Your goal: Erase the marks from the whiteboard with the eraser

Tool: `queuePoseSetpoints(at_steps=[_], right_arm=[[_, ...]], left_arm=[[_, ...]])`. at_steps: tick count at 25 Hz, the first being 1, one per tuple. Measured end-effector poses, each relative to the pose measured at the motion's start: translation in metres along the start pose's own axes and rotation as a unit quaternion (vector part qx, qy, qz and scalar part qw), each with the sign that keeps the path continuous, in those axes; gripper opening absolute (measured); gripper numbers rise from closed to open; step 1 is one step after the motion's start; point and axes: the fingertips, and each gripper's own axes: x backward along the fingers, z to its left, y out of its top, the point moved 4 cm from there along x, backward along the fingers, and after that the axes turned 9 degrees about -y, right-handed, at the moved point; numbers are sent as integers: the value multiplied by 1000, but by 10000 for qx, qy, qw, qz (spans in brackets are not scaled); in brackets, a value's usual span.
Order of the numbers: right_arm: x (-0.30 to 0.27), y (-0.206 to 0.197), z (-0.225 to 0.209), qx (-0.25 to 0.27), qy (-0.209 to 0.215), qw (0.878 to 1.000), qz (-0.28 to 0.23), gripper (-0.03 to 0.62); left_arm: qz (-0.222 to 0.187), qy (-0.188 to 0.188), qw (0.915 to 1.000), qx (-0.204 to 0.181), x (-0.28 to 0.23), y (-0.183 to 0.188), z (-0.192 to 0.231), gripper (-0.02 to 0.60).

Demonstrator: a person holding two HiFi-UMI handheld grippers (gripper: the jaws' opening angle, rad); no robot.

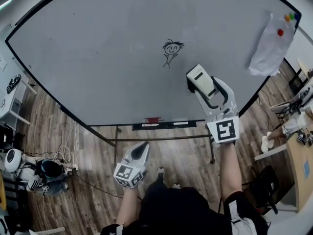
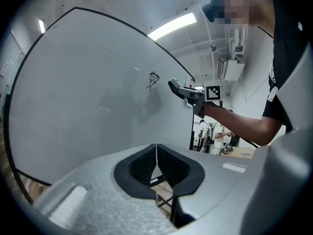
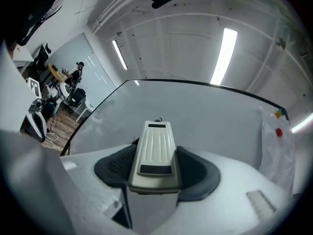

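Observation:
A large whiteboard (image 1: 107, 58) fills the head view, with a small black stick figure (image 1: 171, 50) drawn near its middle. My right gripper (image 1: 201, 83) is shut on a cream ribbed eraser (image 1: 200, 79), held just below and right of the drawing, close to the board. In the right gripper view the eraser (image 3: 155, 154) sits between the dark pads, and it hides most of the drawing. My left gripper (image 1: 141, 151) hangs low, below the board's bottom edge, shut and empty. The left gripper view shows the stick figure (image 2: 153, 80) and the eraser (image 2: 179, 89) beside it.
A crumpled sheet of paper (image 1: 269, 45) is pinned by coloured magnets (image 1: 291, 17) at the board's upper right. A red-and-black tray (image 1: 161, 124) runs along the bottom edge. The board's stand (image 1: 161, 138) rests on wooden floor. White robot equipment (image 1: 29, 170) lies at the left, a desk (image 1: 298, 165) at the right.

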Motion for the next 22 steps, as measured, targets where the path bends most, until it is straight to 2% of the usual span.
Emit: queuePoseSetpoints(at_steps=[4,9,15,22], right_arm=[[-34,15,-3,664,-200,9976,-35,259],[-71,26,-8,881,-428,9948,-285,259],[-92,32,-25,793,-841,9918,-536,259],[-114,25,-25,808,-927,9909,-554,256]], left_arm=[[-21,-227,9997,-71,-25,10,32,18],[-165,-380,9990,-193,-51,33,71,18],[-159,-497,9983,-249,-69,40,97,18],[-141,-483,9986,-184,-75,38,112,18]])
